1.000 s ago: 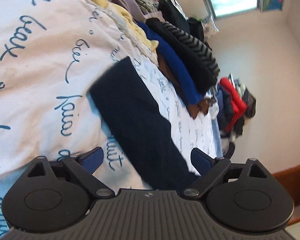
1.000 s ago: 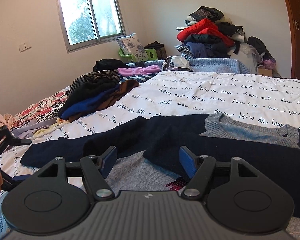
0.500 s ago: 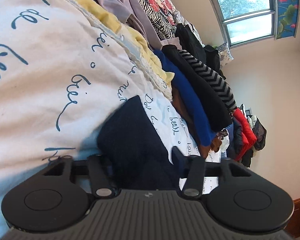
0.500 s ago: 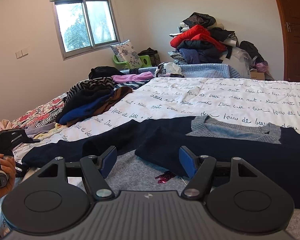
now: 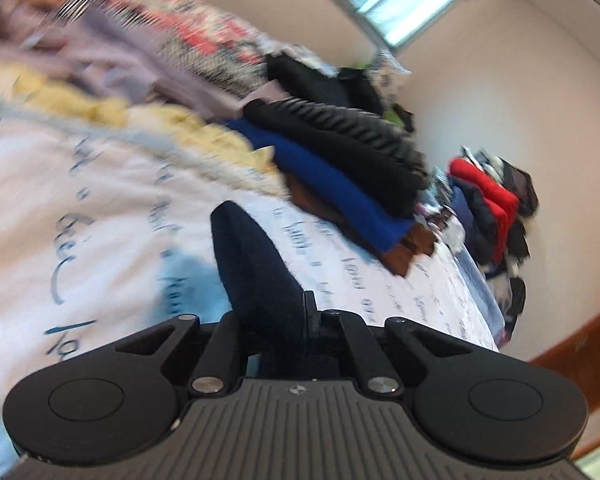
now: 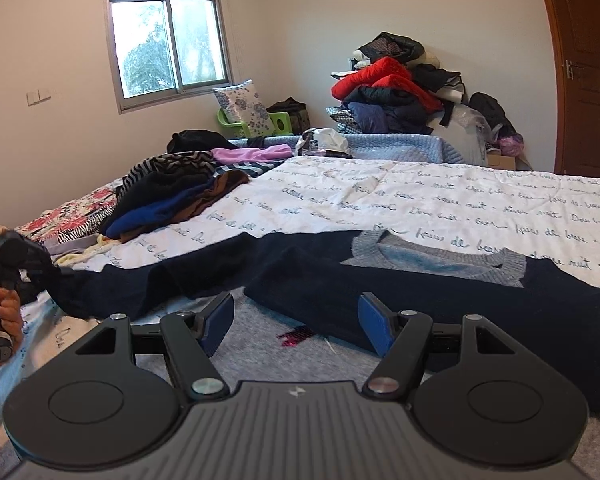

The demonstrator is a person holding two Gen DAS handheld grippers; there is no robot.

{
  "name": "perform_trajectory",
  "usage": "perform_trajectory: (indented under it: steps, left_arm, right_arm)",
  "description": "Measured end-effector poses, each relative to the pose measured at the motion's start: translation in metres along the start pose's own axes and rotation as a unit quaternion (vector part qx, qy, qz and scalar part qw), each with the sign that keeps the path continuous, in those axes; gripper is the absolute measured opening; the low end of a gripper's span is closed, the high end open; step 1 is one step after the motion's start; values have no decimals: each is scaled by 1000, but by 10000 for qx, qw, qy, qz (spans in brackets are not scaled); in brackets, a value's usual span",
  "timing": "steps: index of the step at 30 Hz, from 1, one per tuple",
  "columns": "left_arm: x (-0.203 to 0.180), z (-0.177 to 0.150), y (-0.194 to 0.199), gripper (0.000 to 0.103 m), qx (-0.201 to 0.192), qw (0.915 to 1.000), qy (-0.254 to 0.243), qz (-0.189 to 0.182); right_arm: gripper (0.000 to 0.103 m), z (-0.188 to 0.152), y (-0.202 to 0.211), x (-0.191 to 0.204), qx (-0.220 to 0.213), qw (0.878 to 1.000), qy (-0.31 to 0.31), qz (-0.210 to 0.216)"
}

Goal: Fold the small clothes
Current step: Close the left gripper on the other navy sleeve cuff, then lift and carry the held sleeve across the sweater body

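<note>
A dark navy sweater [image 6: 400, 292] with a grey collar [image 6: 436, 256] and a grey lower part [image 6: 256, 336] lies spread on the white bedspread with blue script [image 6: 440, 200]. Its left sleeve [image 6: 140, 288] stretches to the left. In the left wrist view my left gripper [image 5: 296, 320] is shut on the end of that sleeve [image 5: 252, 264], which sticks up past the jaws above the bedspread [image 5: 80, 240]. From the right wrist view the left gripper [image 6: 32, 264] shows at the far left in a person's hand [image 6: 4, 312]. My right gripper [image 6: 296, 320] stands open just above the sweater's grey part, nothing between its blue pads.
A stack of folded clothes [image 6: 168, 196] lies on the bed at the left, with loose yellow and lilac garments [image 5: 100, 92] beside it. A heap of jackets [image 6: 396, 84] rises at the far wall next to a wooden door [image 6: 580, 72]. A window [image 6: 168, 48] is behind.
My left gripper closed on the sleeve end and lifted it while rolling. The right gripper slid sideways over the sweater, still open.
</note>
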State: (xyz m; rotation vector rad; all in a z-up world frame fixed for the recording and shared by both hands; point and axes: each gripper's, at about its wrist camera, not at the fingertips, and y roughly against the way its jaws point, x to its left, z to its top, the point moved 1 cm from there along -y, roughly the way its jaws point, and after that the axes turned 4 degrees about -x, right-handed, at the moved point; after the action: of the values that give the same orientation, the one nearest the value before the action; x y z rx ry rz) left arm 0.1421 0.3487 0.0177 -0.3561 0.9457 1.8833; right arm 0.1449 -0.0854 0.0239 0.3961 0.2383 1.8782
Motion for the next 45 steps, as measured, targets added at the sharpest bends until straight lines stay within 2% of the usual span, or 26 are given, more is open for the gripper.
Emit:
perform_trajectory:
  steps: [5, 10, 16, 21, 25, 30, 36, 45]
  left_arm:
    - [-68, -1, 14, 7, -282, 9952, -807, -474]
    - [-128, 16, 20, 7, -683, 9886, -1133, -719]
    - [-186, 36, 44, 7, -1333, 9741, -1597, -882]
    - [-225, 37, 67, 7, -1734, 9617, -1860, -1021]
    - [-254, 20, 73, 7, -1515, 9585, -2012, -1333]
    - [-278, -34, 72, 7, -1033, 9510, -2319, -1765]
    - [-294, -92, 57, 7, -369, 9447, -2446, -2151]
    - [-308, -158, 48, 7, 120, 9272, -2847, -2432]
  right_arm:
    - [69, -7, 9, -20, 40, 9997, -176, -175]
    - [69, -8, 27, -37, -66, 9990, -308, -302]
    - [69, -10, 48, -59, -162, 9975, -476, -494]
    - [69, -16, 57, -77, -162, 9955, -681, -638]
    - [69, -21, 61, -88, -130, 9940, -828, -707]
    - [69, -24, 70, -99, -176, 9922, -924, -823]
    - [69, -27, 83, -116, -186, 9898, -980, -1016]
    - [69, -40, 93, -137, -128, 9850, -1238, -1198]
